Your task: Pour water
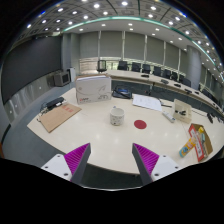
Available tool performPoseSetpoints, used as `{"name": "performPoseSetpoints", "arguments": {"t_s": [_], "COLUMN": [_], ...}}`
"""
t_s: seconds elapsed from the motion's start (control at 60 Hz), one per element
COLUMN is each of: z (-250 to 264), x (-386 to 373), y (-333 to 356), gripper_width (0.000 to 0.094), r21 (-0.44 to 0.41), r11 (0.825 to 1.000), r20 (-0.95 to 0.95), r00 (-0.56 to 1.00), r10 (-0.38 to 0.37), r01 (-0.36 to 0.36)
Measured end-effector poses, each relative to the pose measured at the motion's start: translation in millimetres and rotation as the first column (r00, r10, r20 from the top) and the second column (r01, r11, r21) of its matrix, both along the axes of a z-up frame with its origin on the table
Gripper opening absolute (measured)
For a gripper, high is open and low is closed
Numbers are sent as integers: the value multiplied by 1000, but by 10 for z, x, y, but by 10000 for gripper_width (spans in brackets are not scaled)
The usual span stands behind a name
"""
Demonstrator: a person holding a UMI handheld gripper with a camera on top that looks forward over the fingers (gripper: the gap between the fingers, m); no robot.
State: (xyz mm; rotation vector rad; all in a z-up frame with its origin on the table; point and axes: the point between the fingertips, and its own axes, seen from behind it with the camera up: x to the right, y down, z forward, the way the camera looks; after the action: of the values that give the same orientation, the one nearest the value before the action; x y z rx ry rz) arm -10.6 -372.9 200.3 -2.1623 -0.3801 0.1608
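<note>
Tongs point(112, 160): fingers spread wide apart, nothing between them, magenta pads point(76, 156) facing inward, held high above a pale tabletop point(95, 130). Small white cup point(117, 117) stands well beyond the fingers near the tabletop's middle, a red disc point(140, 125) just beside it. Farther off: white box point(93, 90), wooden board point(58, 117), colourful carton point(199, 142).

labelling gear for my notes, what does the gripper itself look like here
The gripper shows as two dark grey fingers. Each finger bears a magenta pad with fine ridged stripes on its inner face, tapering toward the tip. No cables, markings, hand or sleeve are in view.
</note>
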Motion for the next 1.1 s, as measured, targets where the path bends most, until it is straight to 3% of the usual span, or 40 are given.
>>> {"name": "performPoseSetpoints", "arguments": {"t_s": [0.133,0.417,0.667,0.933,1.017,1.1], "z": [-8,-507,-973,-1271,-1366,-1432], "x": [246,2152,3631,4165,4140,4094], "y": [12,307,738,1687,1909,2057], "gripper_width": [859,859,864,857,811,673], "r21": [2,11,65,166,187,207], "r11": [1000,992,976,956,952,949], "r20": [-6,-5,3,-46,-41,-38], "r00": [1000,992,978,970,970,971], "r10": [-31,-123,-210,-237,-241,-236], "r01": [31,123,209,242,244,239]}}
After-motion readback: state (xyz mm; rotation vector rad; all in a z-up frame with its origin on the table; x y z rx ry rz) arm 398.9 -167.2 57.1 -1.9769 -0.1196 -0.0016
